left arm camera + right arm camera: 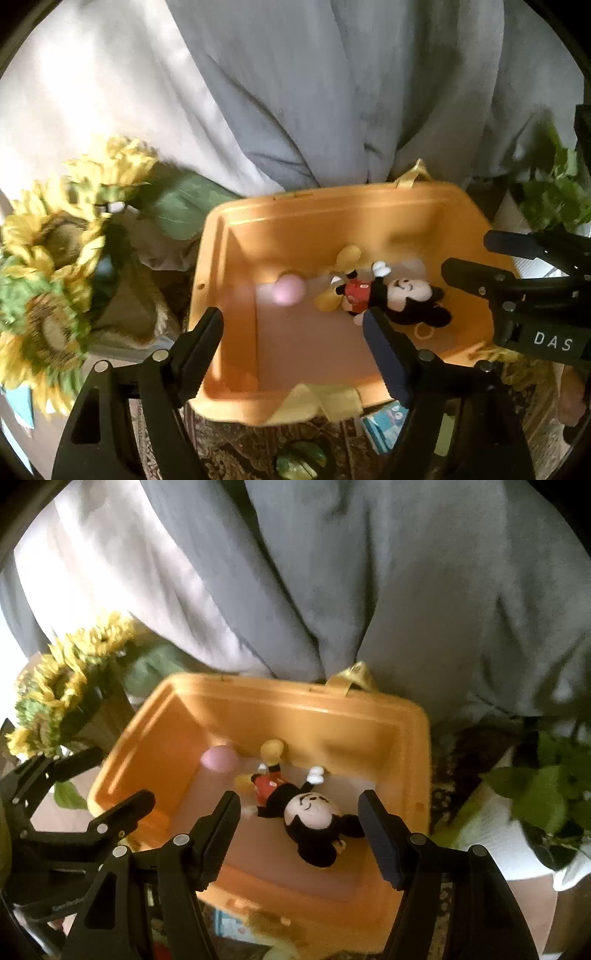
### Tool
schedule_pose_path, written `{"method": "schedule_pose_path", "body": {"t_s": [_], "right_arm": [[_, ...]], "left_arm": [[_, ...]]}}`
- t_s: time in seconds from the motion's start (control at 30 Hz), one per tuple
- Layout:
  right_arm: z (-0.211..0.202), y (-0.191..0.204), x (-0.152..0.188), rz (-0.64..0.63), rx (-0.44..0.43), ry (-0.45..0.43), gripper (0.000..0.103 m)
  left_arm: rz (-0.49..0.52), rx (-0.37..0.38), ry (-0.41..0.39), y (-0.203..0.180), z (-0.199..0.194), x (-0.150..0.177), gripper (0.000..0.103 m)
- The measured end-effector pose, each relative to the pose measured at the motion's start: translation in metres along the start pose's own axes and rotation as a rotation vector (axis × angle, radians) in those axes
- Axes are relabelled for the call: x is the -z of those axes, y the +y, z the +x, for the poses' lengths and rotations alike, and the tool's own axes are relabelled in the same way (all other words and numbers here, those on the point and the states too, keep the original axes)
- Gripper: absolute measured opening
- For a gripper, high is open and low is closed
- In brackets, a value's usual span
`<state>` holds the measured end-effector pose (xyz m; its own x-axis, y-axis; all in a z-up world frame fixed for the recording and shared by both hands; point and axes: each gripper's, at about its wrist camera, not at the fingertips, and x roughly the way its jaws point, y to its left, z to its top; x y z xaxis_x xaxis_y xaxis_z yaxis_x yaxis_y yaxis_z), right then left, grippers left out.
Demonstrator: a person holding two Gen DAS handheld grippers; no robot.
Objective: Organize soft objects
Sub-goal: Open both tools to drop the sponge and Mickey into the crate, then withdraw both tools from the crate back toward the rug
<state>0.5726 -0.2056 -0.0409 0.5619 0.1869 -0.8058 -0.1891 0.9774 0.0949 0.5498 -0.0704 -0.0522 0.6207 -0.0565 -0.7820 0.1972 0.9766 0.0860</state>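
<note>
Left wrist view: the left tongs (293, 334) hang above an orange bin (332, 206), their jaws apart with nothing between the pads. Inside the bin, a mouse plush (391, 297) lies on its back toward the bin's right wall, its head pointing right and its yellow shoes toward the far wall. A pink ball (289, 290) rests near the middle of the bin floor, just left of the plush and apart from it. The right tongs (480, 258) reach in over the bin's right rim, jaws apart. Sunflowers (55, 258) stand beyond the bin's left wall, a grey curtain (314, 92) hangs behind its far wall, and a green plant (557, 199) sits at the far right corner.

Right wrist view: the right tongs (299, 825) hover over the bin (295, 698) with jaws apart; the plush (314, 819) lies on the floor below and between them, untouched by either pad. The ball (219, 758) sits against the far left corner. The left tongs (99, 786) cross the bin's left rim, jaws apart and empty.
</note>
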Motion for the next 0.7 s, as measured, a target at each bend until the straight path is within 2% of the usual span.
{"method": "schedule_pose_path", "body": {"t_s": [0.27,0.47,0.6,0.7], "right_arm": [[-0.061,0.003,0.012,0.043,0.045,-0.124,0.067],[-0.099,0.009,0.031,0.064,0.107,-0.208,0.078],[-0.116,0.012,0.046,0.082,0.143,-0.217,0.084],[-0.123,0.014,0.059,0.096,0.155,-0.194,0.084]], "left_arm": [[-0.028,-0.015,-0.115,0.0,-0.056,0.01,0.084],[-0.041,-0.049,-0.189,-0.004,-0.095,0.027,0.091],[-0.055,-0.062,-0.194,-0.003,-0.112,0.043,0.095],[-0.062,-0.073,-0.194,-0.004,-0.124,0.057,0.097]]}}
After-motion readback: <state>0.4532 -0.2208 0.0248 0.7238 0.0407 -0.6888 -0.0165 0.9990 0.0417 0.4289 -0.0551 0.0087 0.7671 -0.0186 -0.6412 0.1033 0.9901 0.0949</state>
